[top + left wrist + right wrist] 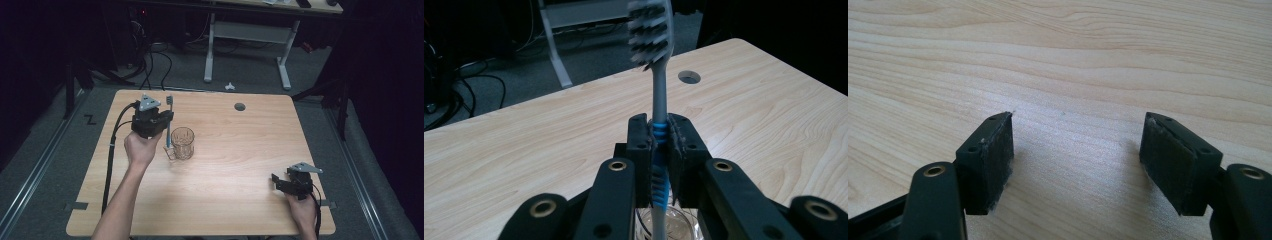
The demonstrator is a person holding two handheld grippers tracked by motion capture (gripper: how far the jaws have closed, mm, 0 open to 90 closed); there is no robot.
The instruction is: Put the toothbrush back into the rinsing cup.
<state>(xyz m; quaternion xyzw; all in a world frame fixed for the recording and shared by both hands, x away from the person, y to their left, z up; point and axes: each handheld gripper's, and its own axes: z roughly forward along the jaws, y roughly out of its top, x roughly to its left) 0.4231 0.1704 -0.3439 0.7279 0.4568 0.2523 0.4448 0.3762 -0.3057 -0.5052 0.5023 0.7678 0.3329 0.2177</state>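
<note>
Toothbrush [659, 75] upright (bristles up) in left gripper [659, 145].

a lab or workshop set up for recording, by the look of it. the light wooden bench [240, 165] stands on grey carpet [40, 165] in a dark room, with black cables [155, 67] trailing over the floor beyond its far left corner. past its far edge stands a second desk on a white metal frame [247, 37]. black tape marks [90, 119] are stuck to the carpet off its left edge.
</note>
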